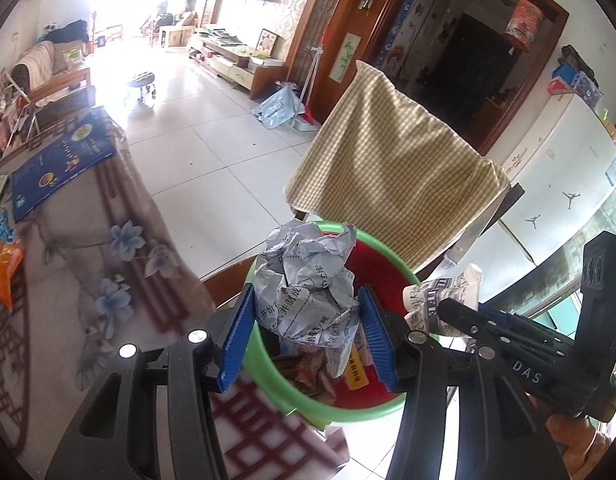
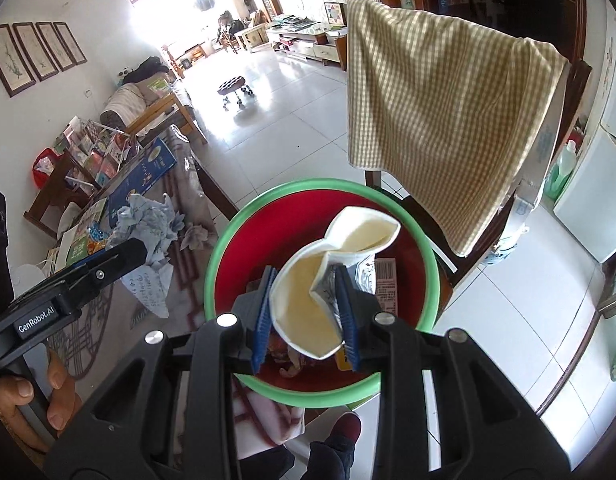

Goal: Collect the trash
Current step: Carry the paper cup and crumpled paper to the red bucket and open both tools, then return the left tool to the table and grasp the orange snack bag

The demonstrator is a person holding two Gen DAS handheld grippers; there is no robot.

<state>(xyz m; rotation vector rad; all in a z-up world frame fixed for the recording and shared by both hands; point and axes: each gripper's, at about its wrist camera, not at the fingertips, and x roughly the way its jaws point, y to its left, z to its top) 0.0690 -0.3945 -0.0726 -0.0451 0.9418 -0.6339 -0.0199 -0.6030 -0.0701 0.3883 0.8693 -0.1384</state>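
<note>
Two grippers: the left gripper (image 1: 308,336) and the right gripper (image 2: 306,316). One crumpled printed paper (image 1: 308,276), one crushed paper cup (image 2: 335,276), one green-rimmed red bin (image 2: 228,248), one checked cloth (image 2: 439,120), four framed pictures (image 2: 36,56) on the wall, one blue book (image 1: 60,164)

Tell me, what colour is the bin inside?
Red inside, with a green rim. The bin shows best in the right wrist view.

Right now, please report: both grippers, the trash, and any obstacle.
Left gripper shut on paper ball. Right gripper shut on crushed cup. Both over the bin, trash already inside. Nothing in the way.
</note>
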